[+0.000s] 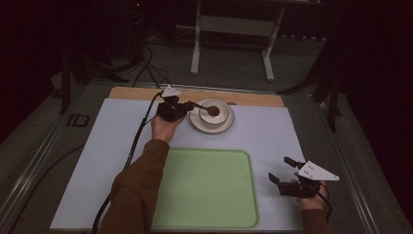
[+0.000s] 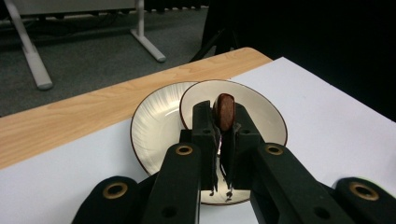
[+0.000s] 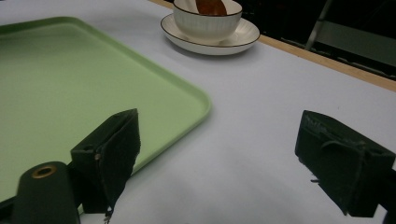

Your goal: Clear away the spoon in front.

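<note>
A white bowl [image 1: 225, 109] stands on a white saucer [image 1: 197, 122] at the far middle of the table. My left gripper [image 1: 206, 109] reaches over the bowl from the left, shut on a brown rounded object [image 1: 213, 111]. In the left gripper view the jaws [image 2: 223, 123] pinch that brown object [image 2: 225, 107] edge-on above the bowl [image 2: 262, 112] and saucer [image 2: 152, 119]. My right gripper [image 1: 280, 169] rests open near the table's front right, nothing between its fingers [image 3: 224, 154]. Farther off in that gripper's view are the bowl [image 3: 205, 25], the saucer [image 3: 245, 35] and the brown object [image 3: 210, 5].
A light green tray [image 1: 209, 190] lies bare at the front middle, left of my right gripper; its corner [image 3: 187, 100] curves near the left jaw. A white sheet [image 1: 122, 126] covers the table, with a wooden strip [image 1: 253, 99] along the far edge. A table frame stands on the floor beyond.
</note>
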Demonstrator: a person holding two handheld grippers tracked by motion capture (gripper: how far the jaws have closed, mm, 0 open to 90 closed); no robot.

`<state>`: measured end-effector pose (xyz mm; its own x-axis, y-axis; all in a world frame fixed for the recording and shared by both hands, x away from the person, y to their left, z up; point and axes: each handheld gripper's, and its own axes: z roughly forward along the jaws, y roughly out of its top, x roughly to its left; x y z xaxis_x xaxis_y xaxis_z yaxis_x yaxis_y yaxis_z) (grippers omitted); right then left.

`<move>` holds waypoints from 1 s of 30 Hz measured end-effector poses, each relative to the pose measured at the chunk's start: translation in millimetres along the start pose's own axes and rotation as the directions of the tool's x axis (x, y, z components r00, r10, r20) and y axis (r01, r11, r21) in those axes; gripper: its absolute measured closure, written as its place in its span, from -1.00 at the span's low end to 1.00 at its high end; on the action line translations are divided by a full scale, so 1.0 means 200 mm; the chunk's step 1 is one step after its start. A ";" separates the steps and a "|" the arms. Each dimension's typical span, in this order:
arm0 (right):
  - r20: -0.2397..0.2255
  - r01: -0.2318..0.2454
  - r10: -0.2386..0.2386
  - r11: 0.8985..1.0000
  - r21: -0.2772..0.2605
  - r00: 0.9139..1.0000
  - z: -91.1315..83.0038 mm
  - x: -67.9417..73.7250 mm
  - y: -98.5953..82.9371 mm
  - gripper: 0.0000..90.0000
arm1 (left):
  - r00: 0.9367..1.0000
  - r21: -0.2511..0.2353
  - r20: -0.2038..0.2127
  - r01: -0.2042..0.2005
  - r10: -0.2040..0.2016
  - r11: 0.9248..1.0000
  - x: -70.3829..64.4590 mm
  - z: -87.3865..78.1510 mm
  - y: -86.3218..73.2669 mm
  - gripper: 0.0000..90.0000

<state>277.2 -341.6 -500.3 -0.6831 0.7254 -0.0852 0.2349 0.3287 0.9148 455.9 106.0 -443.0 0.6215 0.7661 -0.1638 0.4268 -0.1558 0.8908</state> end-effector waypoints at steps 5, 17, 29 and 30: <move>0.000 0.000 0.000 1.000 0.002 1.000 0.00 0.00 0.00 -0.69 | 1.000 -0.012 -0.003 -0.012 0.012 1.000 -0.01 -0.04 0.02 0.87; 0.001 0.000 0.000 1.000 -0.001 1.000 0.00 0.00 0.00 -0.69 | 0.999 -0.030 -0.004 -0.041 0.041 0.999 -0.03 -0.15 0.07 0.87; 0.002 0.001 -0.001 1.000 0.000 1.000 0.00 0.00 0.00 -0.69 | 0.997 -0.032 -0.019 -0.080 0.080 0.996 -0.04 -0.27 0.11 0.87; 0.002 0.001 -0.001 1.000 0.000 1.000 0.00 0.00 0.00 -0.69 | 0.996 -0.033 -0.019 -0.082 0.082 0.996 -0.04 -0.29 0.12 0.87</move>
<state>276.6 -341.3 -500.4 -0.6818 0.7263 -0.0867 0.2341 0.3290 0.9148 422.8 131.5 -396.6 0.6419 0.7624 -0.0825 0.3527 -0.1979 0.9146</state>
